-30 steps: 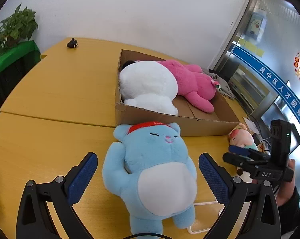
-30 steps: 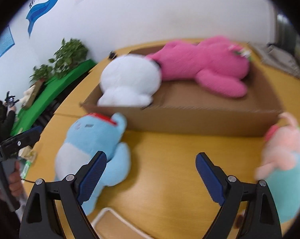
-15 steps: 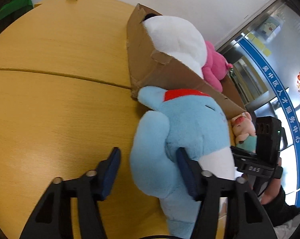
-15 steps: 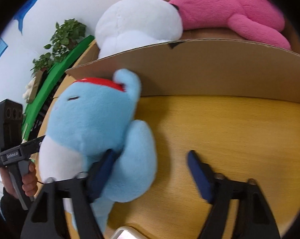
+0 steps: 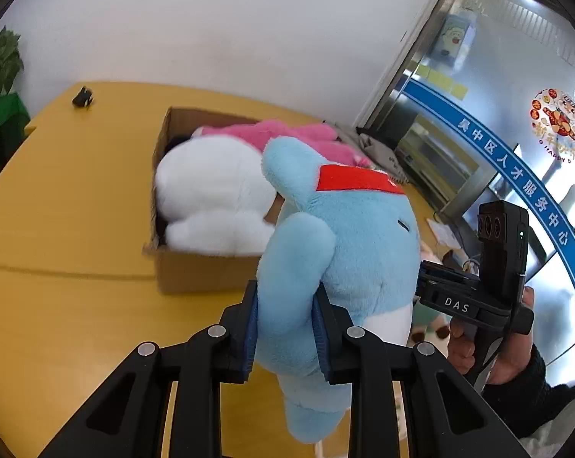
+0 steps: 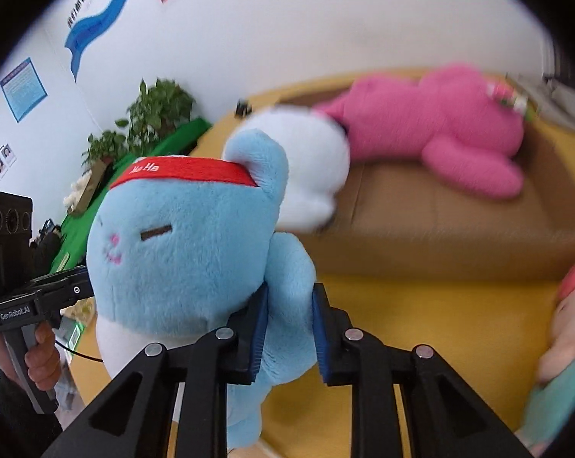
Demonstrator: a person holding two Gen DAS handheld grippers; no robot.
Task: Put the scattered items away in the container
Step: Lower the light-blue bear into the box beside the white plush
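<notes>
A blue plush bear (image 5: 348, 240) with a red headband is held up off the yellow table between both grippers. My left gripper (image 5: 285, 332) is shut on one of its arms. My right gripper (image 6: 287, 328) is shut on its other arm; the bear (image 6: 180, 244) fills the left of that view. Beyond it stands the open cardboard box (image 5: 196, 271), also in the right wrist view (image 6: 440, 229), holding a white plush (image 5: 211, 194) and a pink plush (image 6: 448, 133).
A pink-and-teal plush (image 6: 566, 347) lies on the table at the right of the right wrist view. A small black object (image 5: 82, 97) sits at the table's far corner. Potted plants (image 6: 150, 114) on a green stand are left of the table.
Both grippers have closed on the blue bear's arms and lifted it from the table, up toward the box.
</notes>
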